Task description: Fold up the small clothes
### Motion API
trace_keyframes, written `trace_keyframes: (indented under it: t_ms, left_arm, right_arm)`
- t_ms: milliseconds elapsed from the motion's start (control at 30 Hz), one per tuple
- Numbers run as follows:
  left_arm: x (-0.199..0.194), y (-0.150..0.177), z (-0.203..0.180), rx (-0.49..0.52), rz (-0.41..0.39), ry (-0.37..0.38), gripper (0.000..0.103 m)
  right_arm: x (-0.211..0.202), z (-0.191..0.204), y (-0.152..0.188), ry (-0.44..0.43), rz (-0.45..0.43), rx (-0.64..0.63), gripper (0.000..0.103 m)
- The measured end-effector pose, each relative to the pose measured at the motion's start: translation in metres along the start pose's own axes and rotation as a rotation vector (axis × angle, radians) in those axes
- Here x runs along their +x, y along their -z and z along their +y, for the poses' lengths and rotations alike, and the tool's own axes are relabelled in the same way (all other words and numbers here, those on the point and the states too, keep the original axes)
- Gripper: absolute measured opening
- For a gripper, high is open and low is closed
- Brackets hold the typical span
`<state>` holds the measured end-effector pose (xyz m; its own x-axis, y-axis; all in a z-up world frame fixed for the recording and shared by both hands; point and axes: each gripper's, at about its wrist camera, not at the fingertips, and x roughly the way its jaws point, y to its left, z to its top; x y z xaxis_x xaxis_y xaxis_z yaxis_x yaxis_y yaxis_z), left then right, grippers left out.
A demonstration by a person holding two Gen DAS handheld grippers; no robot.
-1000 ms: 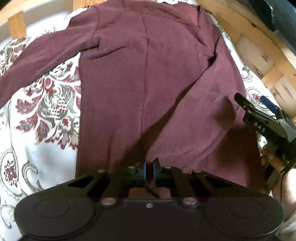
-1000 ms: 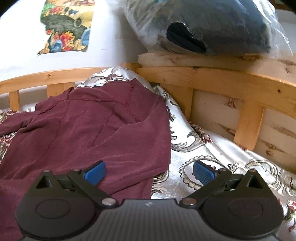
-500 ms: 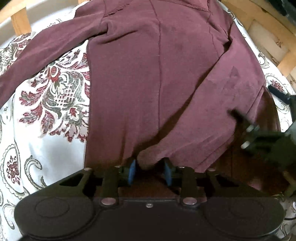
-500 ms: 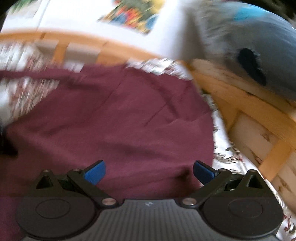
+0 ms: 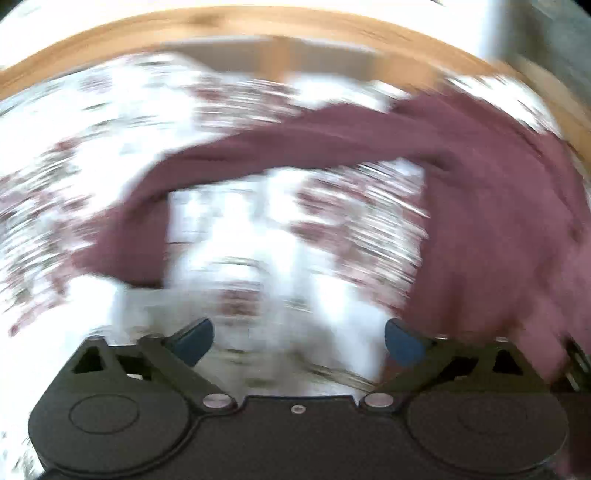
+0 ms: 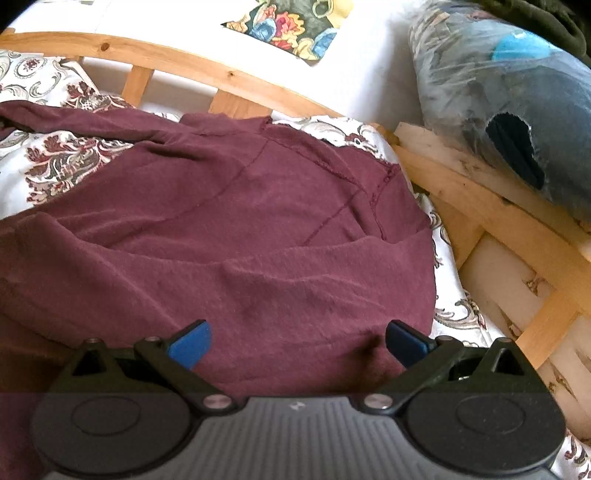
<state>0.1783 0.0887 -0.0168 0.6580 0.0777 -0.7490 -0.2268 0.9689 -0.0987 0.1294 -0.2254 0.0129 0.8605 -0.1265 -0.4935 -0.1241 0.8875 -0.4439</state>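
A maroon long-sleeved top (image 6: 229,229) lies spread on the patterned bedspread (image 6: 62,162), its right side folded over onto the body. My right gripper (image 6: 297,341) hovers over the near part of the cloth with its blue pads wide apart and nothing between them. The left wrist view is badly blurred: my left gripper (image 5: 297,341) is opening, jaws wide, nothing between them, over the bedspread (image 5: 258,258). The top's outstretched sleeve (image 5: 258,151) runs across ahead of it, the body (image 5: 509,240) at the right.
A wooden bed rail (image 6: 177,59) curves along the far edge and down the right side (image 6: 517,229). A plastic-wrapped dark bundle (image 6: 509,96) rests on the right rail. A colourful picture (image 6: 291,26) hangs on the white wall.
My left gripper let go of the fold of maroon cloth, opened wide and swung left over the bedspread toward the sleeve. My right gripper stayed open and shifted left over the top.
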Motion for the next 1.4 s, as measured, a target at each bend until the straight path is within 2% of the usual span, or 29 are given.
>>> trace_keyframes:
  t_ms: [67, 133, 267, 433, 533, 633, 733, 867, 933, 1000, 1033, 1167, 1300, 1400]
  left_arm:
    - [-0.001, -0.003, 0.027, -0.112, -0.018, -0.085, 0.102]
    - [-0.002, -0.007, 0.051, -0.237, -0.002, -0.088, 0.102]
    - [-0.013, -0.003, 0.087, -0.517, -0.029, 0.060, 0.102]
    - [-0.015, -0.013, 0.099, -0.727, -0.051, 0.233, 0.102]
    - [-0.011, -0.021, 0.105, -0.889, -0.068, 0.326, 0.102]
    - [-0.005, -0.028, 0.115, -1.051, -0.088, 0.346, 0.102]
    - [0.005, -0.031, 0.127, -1.192, -0.098, 0.310, 0.102]
    - [0.017, -0.027, 0.139, -1.312, -0.063, 0.268, 0.102]
    - [0.024, -0.021, 0.141, -1.375, -0.026, 0.217, 0.100]
    - [0.032, -0.015, 0.143, -1.430, 0.038, 0.174, 0.091]
    - [0.034, -0.011, 0.144, -1.459, 0.045, 0.170, 0.089]
    - [0.034, -0.005, 0.145, -1.517, 0.047, 0.209, 0.087]
    - [0.031, 0.002, 0.140, -1.533, 0.100, 0.313, 0.090]
    - [0.032, 0.006, 0.134, -1.564, 0.118, 0.362, 0.093]
  right_arm:
    - [-0.005, 0.000, -0.002, 0.000, -0.028, 0.015, 0.103]
    - [-0.011, 0.000, -0.004, -0.006, -0.056, 0.029, 0.103]
    - [-0.015, 0.001, -0.007, -0.012, -0.071, 0.035, 0.103]
    - [-0.014, 0.002, -0.006, -0.020, -0.061, 0.040, 0.103]
    - [-0.013, 0.002, -0.004, -0.021, -0.051, 0.044, 0.103]
    - [-0.012, 0.003, -0.003, -0.022, -0.047, 0.046, 0.103]
    - [-0.013, 0.004, -0.003, -0.024, -0.047, 0.041, 0.103]
    - [-0.012, 0.006, -0.003, -0.029, -0.044, 0.033, 0.103]
    - [-0.012, 0.008, -0.003, -0.036, -0.037, 0.030, 0.103]
    - [-0.012, 0.010, -0.002, -0.042, -0.033, 0.024, 0.103]
    - [-0.012, 0.010, -0.002, -0.042, -0.031, 0.020, 0.103]
    - [-0.013, 0.012, -0.001, -0.043, -0.030, 0.011, 0.103]
    - [-0.013, 0.011, -0.001, -0.045, -0.029, 0.011, 0.103]
    - [-0.012, 0.012, -0.001, -0.045, -0.026, 0.008, 0.103]
